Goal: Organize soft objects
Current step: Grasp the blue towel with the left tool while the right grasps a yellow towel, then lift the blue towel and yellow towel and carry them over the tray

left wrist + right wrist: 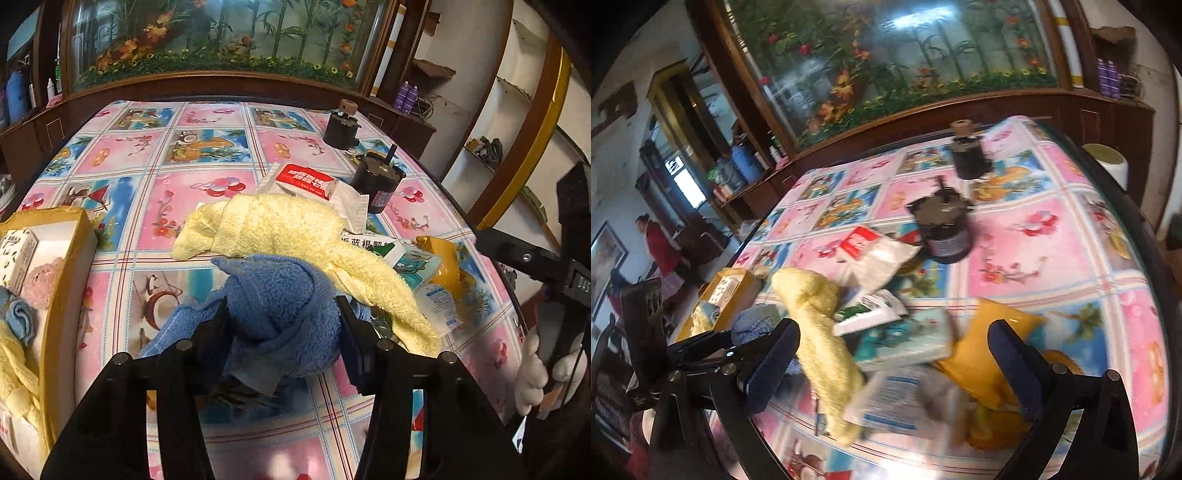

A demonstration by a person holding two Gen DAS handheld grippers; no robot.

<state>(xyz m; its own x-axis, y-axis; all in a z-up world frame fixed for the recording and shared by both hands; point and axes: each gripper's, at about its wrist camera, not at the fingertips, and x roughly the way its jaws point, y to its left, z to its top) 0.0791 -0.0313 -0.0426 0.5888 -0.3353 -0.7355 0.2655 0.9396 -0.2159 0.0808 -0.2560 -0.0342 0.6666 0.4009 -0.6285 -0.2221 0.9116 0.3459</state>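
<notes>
- The blue towel (280, 314) is pinched in the left gripper (282, 325), bunched above the patterned tablecloth (207, 206)
- The right gripper (894, 354) is held spread over the yellow towel (827, 350) and packets
- A trailing fold could be snagged on the yellow towel, dragging it
- The cardboard box (62, 266) is cut off at the left edge; the right view is blurred

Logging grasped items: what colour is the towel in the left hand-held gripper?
Blue towel; clearest in the left wrist view.

black fingers (775, 365), blue pads (1015, 365)
</notes>
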